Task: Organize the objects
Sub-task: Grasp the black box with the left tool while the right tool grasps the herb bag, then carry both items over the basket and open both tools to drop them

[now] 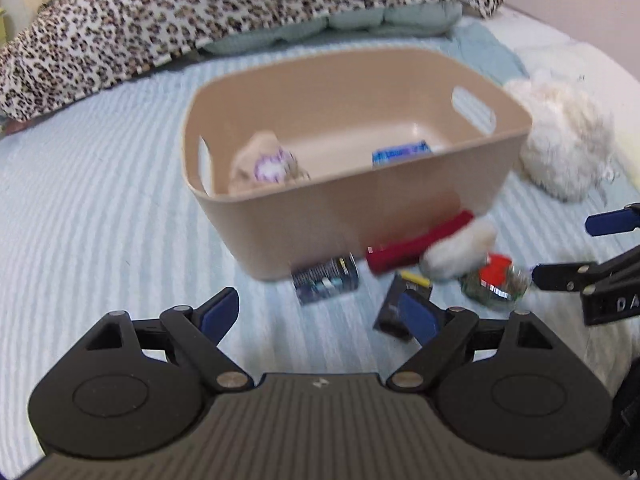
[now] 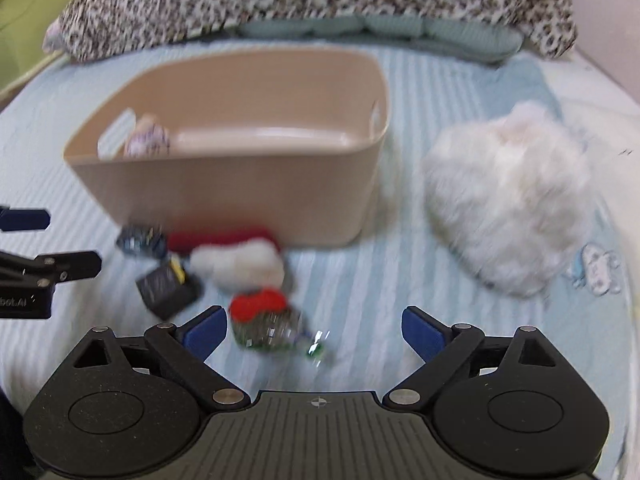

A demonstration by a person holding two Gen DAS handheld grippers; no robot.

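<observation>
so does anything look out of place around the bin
Yes. Small items lie scattered on the bed in front of the tan bin rather than inside: a red-and-white sock, a black box and a red-capped jar tipped on its side.

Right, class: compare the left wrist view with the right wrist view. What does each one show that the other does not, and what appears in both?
Only the left wrist view shows the blue packet lying inside the beige bin.

Only the right wrist view shows the green box at the far left and the cartoon print on the bedsheet.

Both show the bin, the soft toy in it, the red and white sock, the black box, the red-capped jar, the fluffy white cushion, and both open grippers: left gripper, right gripper.
</observation>
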